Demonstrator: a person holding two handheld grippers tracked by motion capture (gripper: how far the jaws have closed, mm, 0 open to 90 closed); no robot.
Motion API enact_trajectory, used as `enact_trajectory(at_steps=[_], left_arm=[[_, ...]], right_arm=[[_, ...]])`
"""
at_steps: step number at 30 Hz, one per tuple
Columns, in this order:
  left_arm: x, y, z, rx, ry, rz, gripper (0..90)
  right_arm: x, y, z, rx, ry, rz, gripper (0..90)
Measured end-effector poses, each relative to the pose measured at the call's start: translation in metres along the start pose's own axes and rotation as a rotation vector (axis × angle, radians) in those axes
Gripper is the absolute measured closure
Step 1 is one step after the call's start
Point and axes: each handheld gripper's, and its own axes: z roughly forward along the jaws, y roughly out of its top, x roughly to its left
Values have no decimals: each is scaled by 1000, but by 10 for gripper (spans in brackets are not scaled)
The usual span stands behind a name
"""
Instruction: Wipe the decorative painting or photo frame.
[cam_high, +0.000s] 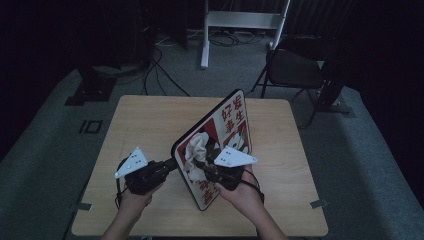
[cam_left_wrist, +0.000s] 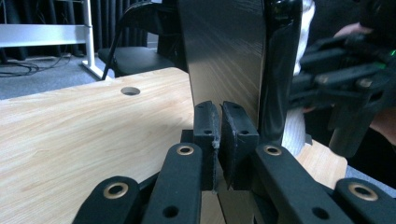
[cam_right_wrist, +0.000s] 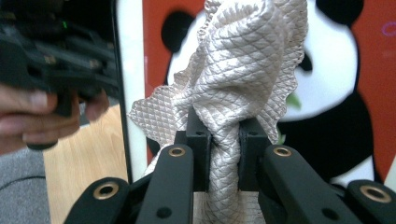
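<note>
A dark-rimmed board (cam_high: 230, 122) printed with a panda and red characters stands tilted on its lower edge on the wooden table (cam_high: 150, 125). My left gripper (cam_high: 169, 164) is shut on the board's left rim, and in the left gripper view its pads (cam_left_wrist: 205, 130) pinch a thin lip below the board's dark back (cam_left_wrist: 224, 51). My right gripper (cam_high: 201, 165) is shut on a bunched cream quilted cloth (cam_high: 197, 145). In the right gripper view the cloth (cam_right_wrist: 247, 60) rises from between the jaws of the right gripper (cam_right_wrist: 224, 135) and lies against the panda picture (cam_right_wrist: 336, 93).
A round hole (cam_left_wrist: 130, 90) is cut in the tabletop behind the board. On the floor beyond the table stand a black folding chair (cam_high: 295, 67) and a white stand (cam_high: 240, 20), with cables trailing. The room around is dark.
</note>
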Motion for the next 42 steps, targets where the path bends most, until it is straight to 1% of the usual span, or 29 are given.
enact_trajectory(at_steps=[4, 5, 8, 10, 11, 12, 13, 14, 15, 16, 19, 21, 22, 23, 24, 26, 27, 28, 31, 32, 33, 34, 35, 36, 37, 38, 39, 40, 42], left_arm=[[-1, 0, 0, 1, -8, 3, 855], [-1, 0, 0, 1, -8, 3, 855], [-1, 0, 1, 2, -12, 1, 855], [-2, 0, 1, 2, -14, 1, 855], [-2, 0, 1, 4, -15, 1, 855], [-2, 0, 1, 4, -15, 1, 855], [-2, 0, 1, 3, -17, 1, 855], [-2, 0, 1, 3, -17, 1, 856], [-2, 0, 1, 4, -20, 1, 855], [-2, -1, 1, 3, -23, 3, 855], [-3, -1, 1, 2, -28, 0, 855], [-3, -1, 1, 3, -30, 0, 855], [-3, -1, 1, 3, -31, 1, 855], [-4, -1, 1, 3, -35, 3, 855], [-4, -1, 1, 3, -35, 3, 855], [-4, -1, 1, 2, -41, 1, 850], [-4, -1, 2, 1, -43, -1, 850], [-4, -1, 2, 0, -43, -4, 850], [-4, -1, 2, 1, -46, -7, 850], [-4, -1, 2, 1, -46, -6, 850], [-5, -1, 2, 3, -50, -5, 850], [-5, -1, 2, 3, -50, -5, 850], [-5, -1, 2, 3, -50, -1, 851], [-5, -1, 2, 4, -53, -1, 851], [-5, -1, 2, 5, -54, 0, 850], [-6, -1, 2, 5, -56, 0, 850], [-6, -1, 2, 6, -58, 1, 849], [-6, -1, 2, 6, -59, 3, 849], [-6, -1, 2, 7, -60, 5, 849]], right_arm=[[-1, -12, -1, 23, 0, 11, 790], [-1, -12, -1, 23, 0, 11, 790], [-2, -23, -1, 45, -1, 27, 791], [-2, -26, -1, 51, -1, 31, 790], [-3, -32, -1, 61, -3, 36, 790], [-3, -32, -1, 61, -3, 36, 790], [-3, -37, -1, 70, -4, 41, 791], [-3, -37, -1, 70, -4, 41, 791], [-4, -43, -2, 81, -5, 50, 790], [-4, -43, -2, 81, -5, 50, 790], [-5, -54, -2, 97, -6, 73, 790], [-6, -65, -2, 115, -7, 85, 790], [-6, -65, -2, 115, -7, 85, 790], [-6, -72, -2, 138, -8, 90, 790], [-6, -72, -2, 138, -8, 90, 790], [-6, -80, -2, 159, -10, 101, 790], [-7, -89, -2, 178, -9, 111, 789], [-7, -89, -2, 178, -9, 111, 789], [-8, -101, -1, 212, -13, 124, 789], [-8, -101, -1, 212, -13, 124, 789], [-9, -107, -1, 225, -13, 133, 789], [-9, -107, -1, 225, -13, 133, 789], [-10, -114, -1, 241, -15, 141, 789], [-10, -114, -1, 241, -15, 141, 789], [-11, -119, 0, 259, -18, 145, 790], [-11, -119, 0, 259, -18, 145, 790], [-11, -124, 0, 271, -18, 158, 789], [-11, -124, 0, 271, -18, 158, 789], [-12, -130, 0, 278, -21, 166, 789]])
